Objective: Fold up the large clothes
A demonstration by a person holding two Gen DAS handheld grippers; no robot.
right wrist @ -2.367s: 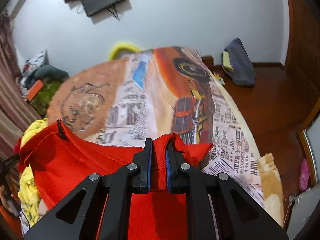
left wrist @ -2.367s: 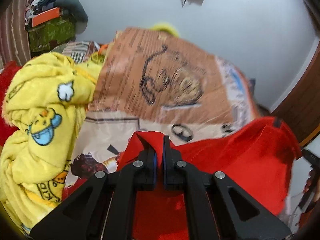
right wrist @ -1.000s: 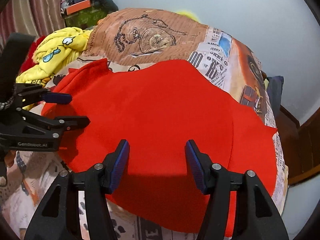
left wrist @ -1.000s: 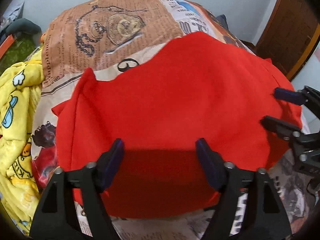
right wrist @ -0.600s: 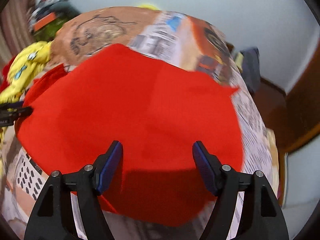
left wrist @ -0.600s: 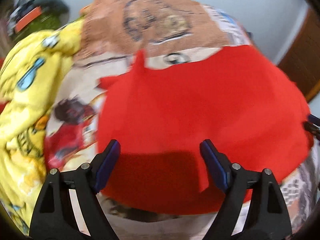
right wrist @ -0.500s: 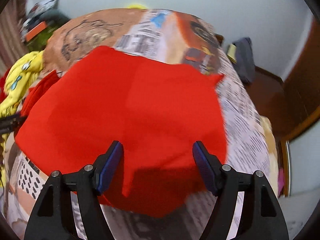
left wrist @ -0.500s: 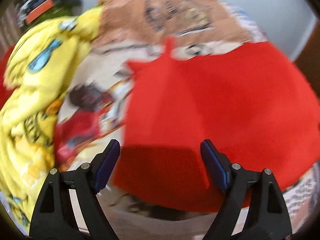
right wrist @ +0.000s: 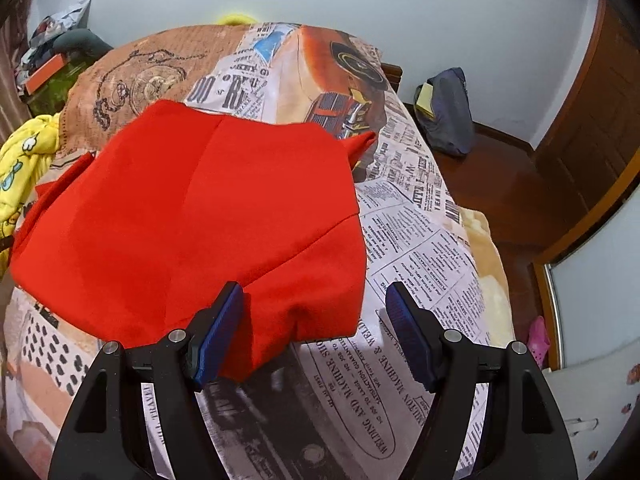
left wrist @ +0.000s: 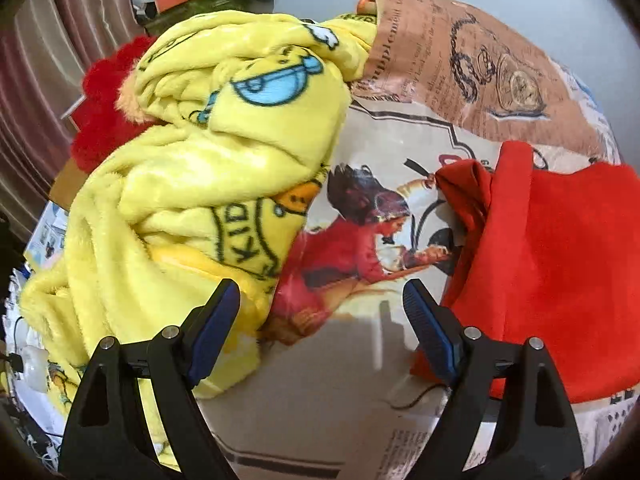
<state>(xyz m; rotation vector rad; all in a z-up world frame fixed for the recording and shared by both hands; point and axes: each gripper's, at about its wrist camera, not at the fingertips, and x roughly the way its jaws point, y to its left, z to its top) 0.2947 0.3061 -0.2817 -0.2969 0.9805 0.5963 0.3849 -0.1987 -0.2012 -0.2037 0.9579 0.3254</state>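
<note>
Printed newspaper-pattern bedding covers the bed [right wrist: 420, 232] under both tools. Both pairs of fingers are spread wide and hold nothing. A red garment [right wrist: 192, 216] lies flat on the bed; its near corner sits between the right fingers [right wrist: 314, 328], beside the left-hand one. From the left fingers [left wrist: 320, 320] it lies off to the right [left wrist: 560, 264], a yellow blanket [left wrist: 192, 168] to the left.

The red garment [right wrist: 208, 216] lies folded and mostly flat on the bed's newspaper-print cover — one seam crosses it diagonally, and a bunched sleeve [left wrist: 468, 196] sticks out at its left edge.
</note>
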